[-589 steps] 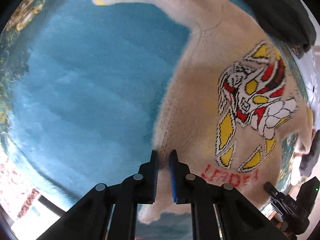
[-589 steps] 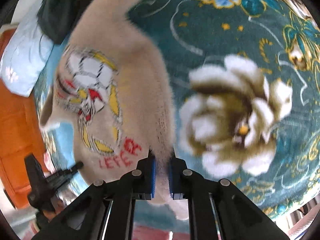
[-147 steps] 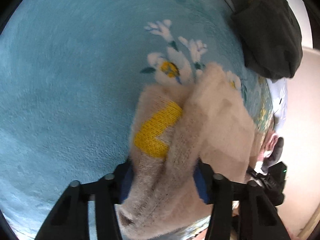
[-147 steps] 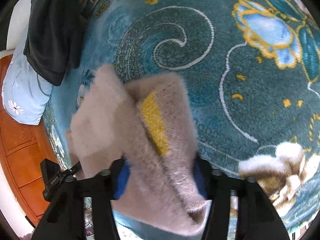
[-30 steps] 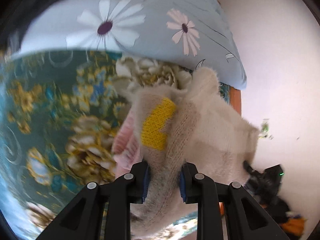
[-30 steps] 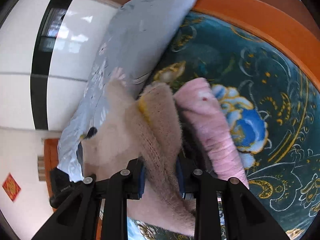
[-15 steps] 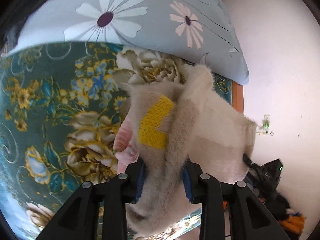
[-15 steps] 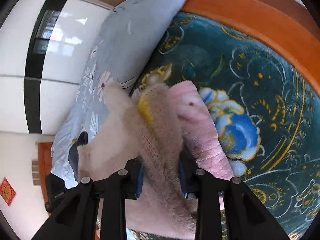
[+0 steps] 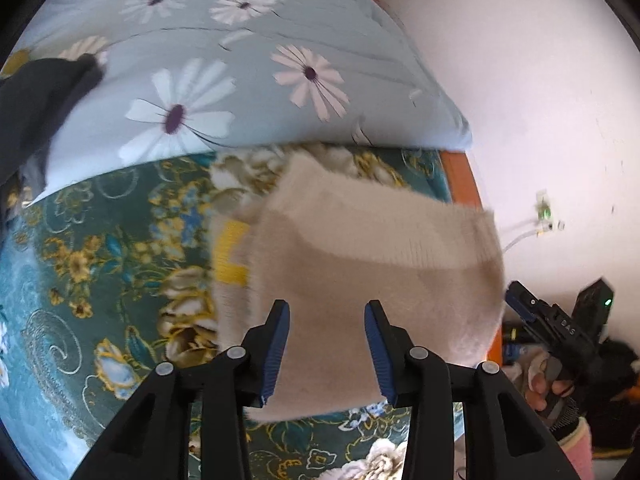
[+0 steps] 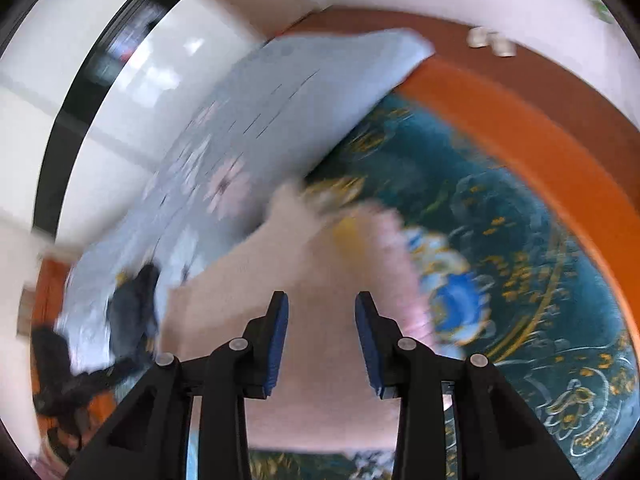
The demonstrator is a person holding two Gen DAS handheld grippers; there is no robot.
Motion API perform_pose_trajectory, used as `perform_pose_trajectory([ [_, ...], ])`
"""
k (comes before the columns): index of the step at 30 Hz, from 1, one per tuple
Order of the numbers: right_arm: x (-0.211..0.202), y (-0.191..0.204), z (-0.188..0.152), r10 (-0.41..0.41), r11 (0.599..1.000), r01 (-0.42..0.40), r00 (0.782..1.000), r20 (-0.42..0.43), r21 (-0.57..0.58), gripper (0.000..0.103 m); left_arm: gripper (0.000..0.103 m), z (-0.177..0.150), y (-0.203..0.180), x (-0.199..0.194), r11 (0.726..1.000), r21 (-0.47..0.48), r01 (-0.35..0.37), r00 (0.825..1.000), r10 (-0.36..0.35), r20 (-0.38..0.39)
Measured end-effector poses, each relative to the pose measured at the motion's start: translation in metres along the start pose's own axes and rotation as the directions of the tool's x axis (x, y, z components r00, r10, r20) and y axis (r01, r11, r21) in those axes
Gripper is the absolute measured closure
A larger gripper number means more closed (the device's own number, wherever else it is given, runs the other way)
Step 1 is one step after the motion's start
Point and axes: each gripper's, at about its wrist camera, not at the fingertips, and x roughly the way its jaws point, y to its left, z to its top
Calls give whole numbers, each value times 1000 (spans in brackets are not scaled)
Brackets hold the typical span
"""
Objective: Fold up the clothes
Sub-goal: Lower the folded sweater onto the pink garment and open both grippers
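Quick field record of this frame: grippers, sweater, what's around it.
left gripper: open, jaws either side of the sweater
right gripper: open, jaws either side of the sweater
sweater: beige, folded, on the blanket
pink garment: beside the sweater, blurred
pillow: daisy print, behind the sweater
dark garment: on the pillow's left end

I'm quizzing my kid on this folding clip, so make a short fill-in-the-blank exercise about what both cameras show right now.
1. Both the left claw and the right claw are ____.
2. The folded sweater has a cuff coloured ____.
3. The pillow is printed with ____.
4. Beside the sweater in the right view lies a garment coloured ____.

Missing words: open; yellow; daisies; pink
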Motion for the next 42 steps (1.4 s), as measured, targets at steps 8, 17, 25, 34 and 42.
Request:
perform_pose_trajectory([
  [8, 43, -9, -6, -84, 995, 80, 993, -82, -54, 69, 60, -20, -7, 45, 997, 47, -53, 997, 55, -47],
  [17, 74, -22, -4, -121, 992, 116, 986, -116, -52, 69, 60, -20, -5, 72, 996, 49, -81, 994, 85, -74],
  [25, 62, -19, -5, -140, 990, 140, 985, -102, -8, 67, 60, -37, 1, 26, 997, 22, -70, 997, 70, -7],
  [34, 38, 53, -91, -97, 991, 87, 990, -105, -101, 63, 47, -94, 46, -18, 992, -77, -96, 995, 98, 20],
  [42, 66, 105, -160, -157, 978, 108, 945, -288, -177, 38, 26, -135, 64, -28, 987, -35, -156, 986, 158, 44],
])
